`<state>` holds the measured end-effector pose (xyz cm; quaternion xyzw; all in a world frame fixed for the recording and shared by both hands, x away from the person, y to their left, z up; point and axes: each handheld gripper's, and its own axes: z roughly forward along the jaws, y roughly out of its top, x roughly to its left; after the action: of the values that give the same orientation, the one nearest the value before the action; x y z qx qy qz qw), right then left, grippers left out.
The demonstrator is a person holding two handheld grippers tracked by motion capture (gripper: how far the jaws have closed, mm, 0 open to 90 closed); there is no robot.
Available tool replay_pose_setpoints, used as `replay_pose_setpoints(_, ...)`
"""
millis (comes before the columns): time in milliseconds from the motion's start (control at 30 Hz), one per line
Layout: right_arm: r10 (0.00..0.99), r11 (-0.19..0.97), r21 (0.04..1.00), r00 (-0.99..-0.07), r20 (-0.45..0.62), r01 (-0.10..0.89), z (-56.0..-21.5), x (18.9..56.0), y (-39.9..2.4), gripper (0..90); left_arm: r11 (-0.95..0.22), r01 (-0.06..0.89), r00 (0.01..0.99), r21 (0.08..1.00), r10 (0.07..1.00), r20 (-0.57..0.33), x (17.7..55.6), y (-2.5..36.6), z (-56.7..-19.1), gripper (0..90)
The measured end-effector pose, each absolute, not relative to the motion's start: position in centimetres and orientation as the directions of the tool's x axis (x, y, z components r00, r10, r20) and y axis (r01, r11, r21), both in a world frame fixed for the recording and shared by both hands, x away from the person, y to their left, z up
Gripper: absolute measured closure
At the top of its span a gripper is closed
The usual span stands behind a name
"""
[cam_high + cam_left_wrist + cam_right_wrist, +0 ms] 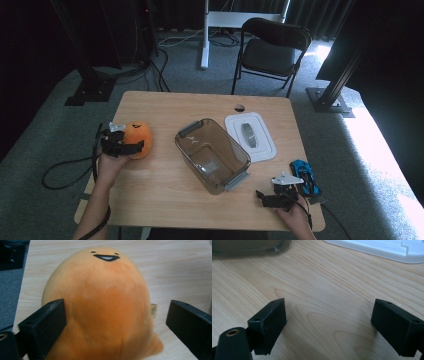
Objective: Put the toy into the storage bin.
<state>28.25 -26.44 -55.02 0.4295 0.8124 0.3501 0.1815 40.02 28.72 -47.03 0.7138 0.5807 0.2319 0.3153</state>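
Orange plush fills my near view: the egg-shaped soft toy (100, 307) sits right between the jaws of the left hand-held gripper (115, 322), its little stitched smile pointing away from me. One jaw is touching, or all but touching, the toy's flank; the other stands off to the far side with a clear strip of worktop (180, 272) showing between it and the plush. So I read this hand-held gripper as spread wide and not yet squeezing — straddling the toy rather than holding it.

From the high view, the plush toy (137, 139) rests near the left edge of the worktop (165, 200), with the left hand-held gripper (125, 145) reaching over it from the person's side. Its long axis runs roughly away from me, in line with the jaws, so closing should catch it across its narrow width.

My right hand-held gripper (267, 196) waits near the front right corner, jaws apart over bare wood, well away from the toy. Between the two stands a clear storage bin (212, 155), open, with its white lid (250, 136) lying flat just beside it. A blue toy car (305, 177) lies close to my right hand.

I judge the left side is the one to act: pinch, lift, carry rightward to the bin.
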Motion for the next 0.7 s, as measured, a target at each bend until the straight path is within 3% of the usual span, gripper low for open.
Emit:
replay_pose_setpoints(233, 0.825, 0.386, 0.725, -0.565, 0.006, 0.571, -55.0, 28.3, -26.4, 12.1, -0.122, 0.72, 0.181, 0.684, 0.983, -0.015, 40.8, 28.9, -48.2, 7.6)
replay_pose_setpoints(400, 0.825, 0.386, 0.725, -0.565, 0.006, 0.571, -55.0, 28.3, -26.4, 12.1, -0.103, 0.717, 0.157, 0.69, 0.988, -0.016, 40.4, 29.1, -48.4, 17.4)
replay_pose_setpoints(700, 0.825, 0.386, 0.725, -0.565, 0.006, 0.571, -55.0, 28.3, -26.4, 12.1, -0.095, 0.674, 0.167, 0.732, 0.986, -0.026, 39.1, 29.0, -48.8, 57.1)
